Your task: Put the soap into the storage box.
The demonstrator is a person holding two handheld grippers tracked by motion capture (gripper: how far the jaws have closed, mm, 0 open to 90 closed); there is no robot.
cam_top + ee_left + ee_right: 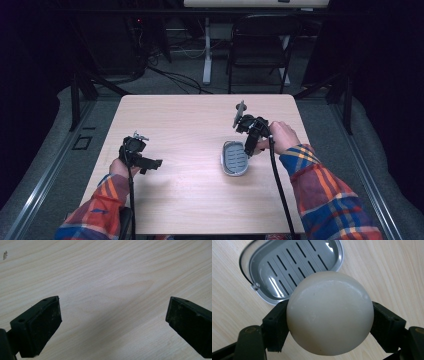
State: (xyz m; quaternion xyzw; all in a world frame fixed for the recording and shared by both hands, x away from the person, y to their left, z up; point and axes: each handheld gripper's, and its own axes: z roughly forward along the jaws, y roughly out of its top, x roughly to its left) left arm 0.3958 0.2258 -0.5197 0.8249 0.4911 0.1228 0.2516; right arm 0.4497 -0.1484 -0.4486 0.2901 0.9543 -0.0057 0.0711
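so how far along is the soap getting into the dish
Done: the right tongs are shut on the round white soap and have it lifted. In hand: it hangs just short of the grey slotted soap dish, which holds nothing. Left: lower it into the dish and let go. The left tongs are open over bare table.

The round, off-white, matte bar of soap (329,313) was clamped at its sides between the two black jaws of the right gripper (329,322), above the counter (387,270). Its domed face was smooth, with faint scuffs and a thin ridge near the rim. The grey oval plastic soap dish (294,265) lay flat on the counter just beyond the soap, apart from it. Its slotted drain insert was bare and glossy. A thin wire loop ran along one rim. In the high view the dish (235,159) sat right of the counter's centre.
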